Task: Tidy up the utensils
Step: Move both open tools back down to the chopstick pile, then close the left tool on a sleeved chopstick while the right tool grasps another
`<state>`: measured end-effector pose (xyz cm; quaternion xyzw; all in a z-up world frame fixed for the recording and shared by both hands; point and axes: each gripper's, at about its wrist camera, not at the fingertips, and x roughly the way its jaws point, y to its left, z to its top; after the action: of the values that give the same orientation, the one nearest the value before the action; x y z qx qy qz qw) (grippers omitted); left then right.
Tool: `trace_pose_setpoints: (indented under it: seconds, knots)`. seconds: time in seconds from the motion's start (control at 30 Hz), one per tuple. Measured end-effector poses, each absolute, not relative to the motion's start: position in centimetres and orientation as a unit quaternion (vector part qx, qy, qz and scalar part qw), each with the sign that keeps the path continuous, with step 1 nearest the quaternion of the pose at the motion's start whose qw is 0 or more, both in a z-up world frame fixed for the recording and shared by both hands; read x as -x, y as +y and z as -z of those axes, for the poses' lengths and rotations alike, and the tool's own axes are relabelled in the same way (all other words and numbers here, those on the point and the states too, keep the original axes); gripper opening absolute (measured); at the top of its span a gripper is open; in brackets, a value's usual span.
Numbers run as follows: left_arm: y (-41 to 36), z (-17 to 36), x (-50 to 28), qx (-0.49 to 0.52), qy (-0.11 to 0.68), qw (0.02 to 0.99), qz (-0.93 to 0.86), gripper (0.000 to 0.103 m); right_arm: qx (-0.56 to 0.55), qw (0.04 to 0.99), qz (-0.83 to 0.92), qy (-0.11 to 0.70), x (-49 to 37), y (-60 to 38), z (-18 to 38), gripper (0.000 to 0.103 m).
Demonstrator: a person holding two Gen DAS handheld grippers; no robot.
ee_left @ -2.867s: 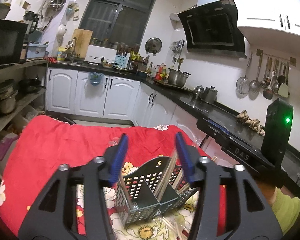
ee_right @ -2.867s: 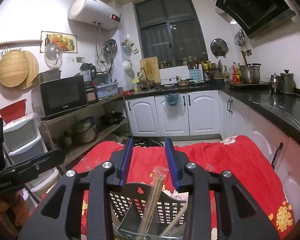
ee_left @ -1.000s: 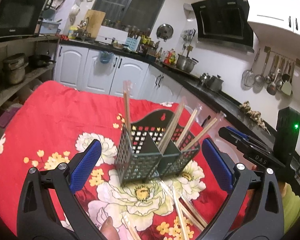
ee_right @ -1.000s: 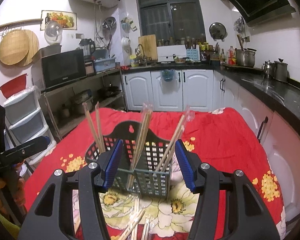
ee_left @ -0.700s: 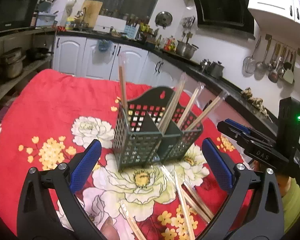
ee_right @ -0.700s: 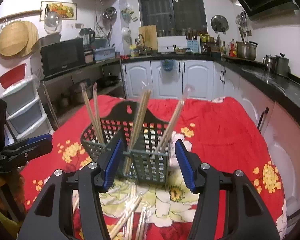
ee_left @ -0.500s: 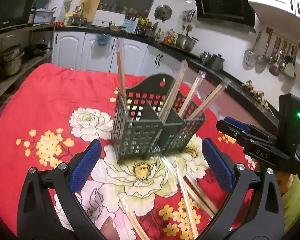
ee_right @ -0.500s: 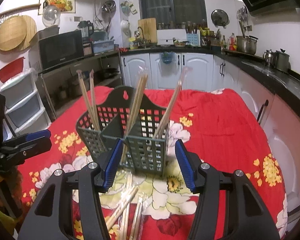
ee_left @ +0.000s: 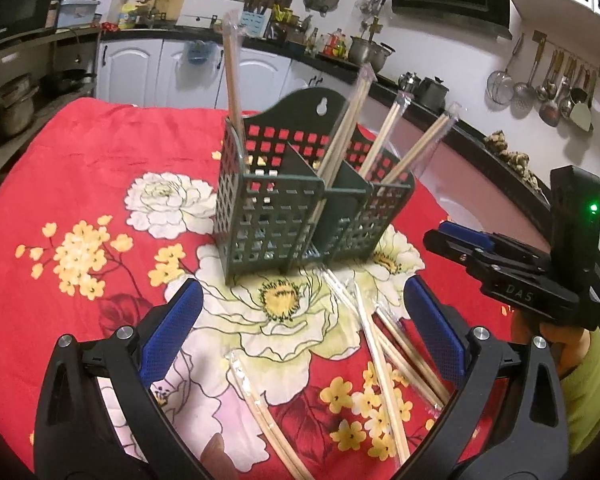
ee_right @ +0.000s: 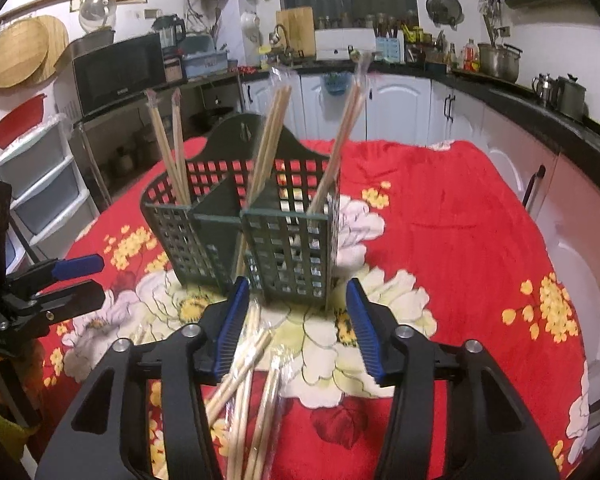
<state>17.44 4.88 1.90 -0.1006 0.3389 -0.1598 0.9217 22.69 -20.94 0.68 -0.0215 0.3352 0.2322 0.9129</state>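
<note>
Both claws have sunk toward the red flowered table [ee_left: 80, 152] since a second ago, so the view now tips down onto the loose wrapped chopsticks [ee_left: 384, 360] lying in front of the green slotted holder [ee_left: 300, 208], which I judge means the next pick-up is being lined up. Left claw [ee_left: 300, 340] stands wide open and empty, with the loose pairs on the cloth between and just beyond its pads. Right claw [ee_right: 296, 320] is closing with nothing gripped yet, the loose chopsticks [ee_right: 244, 364] lying just below its left pad, while several pairs already stand in the holder [ee_right: 244, 224].
</note>
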Motion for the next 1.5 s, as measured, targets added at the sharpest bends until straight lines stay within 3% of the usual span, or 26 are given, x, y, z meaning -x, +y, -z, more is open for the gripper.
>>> trace_pose_setpoints:
  seconds: [0.1, 0.37, 0.9, 1.1, 1.33, 1.5]
  knots:
    - [4.7, -1.1, -17.5, 0.1, 0.352, 0.916, 0.162, 0.092, 0.025, 0.905, -0.235, 0.353, -22.9, -20.9, 0.2, 0.04]
    - [4.0, 0.8, -17.4, 0.106, 0.386, 0.899, 0.179, 0.068, 0.034, 0.889, -0.243, 0.388, -23.1, -20.8, 2.2, 0.037]
    - [6.1, 4.0, -18.0, 0.113, 0.44, 0.882, 0.124, 0.065, 0.05, 0.859, -0.254, 0.442, -23.8, -19.1, 5.3, 0.035]
    - [6.6, 4.9, -18.7, 0.114, 0.439, 0.882, 0.126, 0.056, 0.053, 0.852, -0.251, 0.457, -24.4, -18.8, 6.1, 0.034]
    - [7.6, 5.4, -19.1, 0.127, 0.438, 0.883, 0.117, 0.031, 0.049, 0.847, -0.247, 0.468, -25.3, -18.4, 6.5, 0.032]
    - [8.3, 5.5, -19.2, 0.138, 0.438, 0.881, 0.117, 0.022, 0.047, 0.847, -0.242, 0.471, -25.8, -18.0, 6.7, 0.022]
